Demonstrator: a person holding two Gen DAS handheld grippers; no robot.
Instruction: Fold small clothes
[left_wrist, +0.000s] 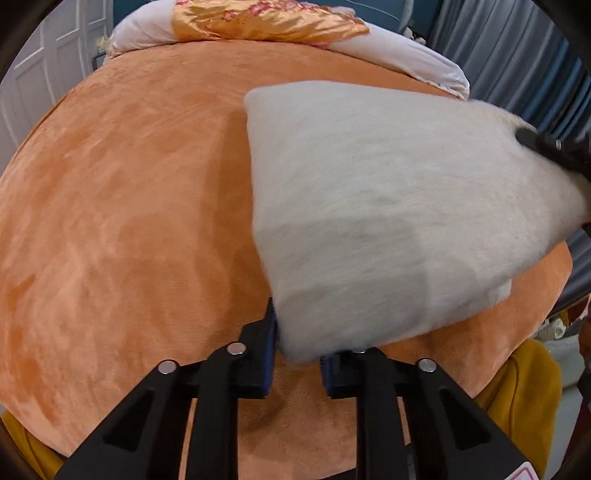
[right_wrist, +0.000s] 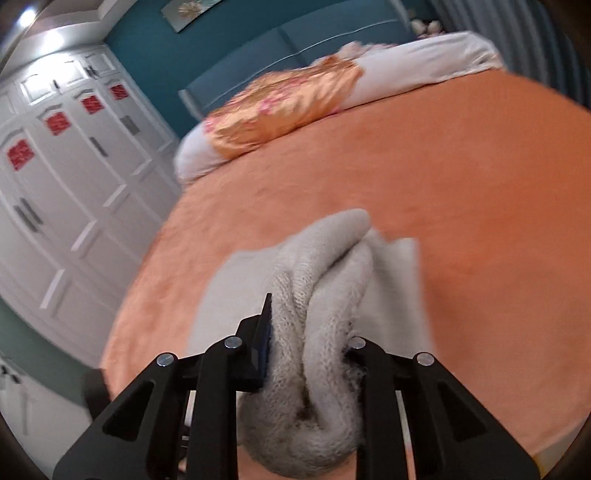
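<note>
Your bed (left_wrist: 129, 206) carries the cream knit garment (left_wrist: 388, 206), which is lifted partly off the orange cover toward your right side. It looks soft, light and floppy, so hold it by corners and edges. Your left tongs (left_wrist: 297, 360) pinch its near corner; your right tongs (right_wrist: 308, 354) are clamped on a bunched fold.

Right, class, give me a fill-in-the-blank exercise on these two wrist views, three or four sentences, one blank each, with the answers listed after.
1. The bed cover under the garment is ____ in colour.
2. The left gripper grips a ____ of the pale knitted garment.
3. In the right wrist view the right gripper is shut on a bunched ____ of that garment.
4. The shiny floral pillow lies at the ____ of the bed.

Answers: orange; corner; fold; head
</note>
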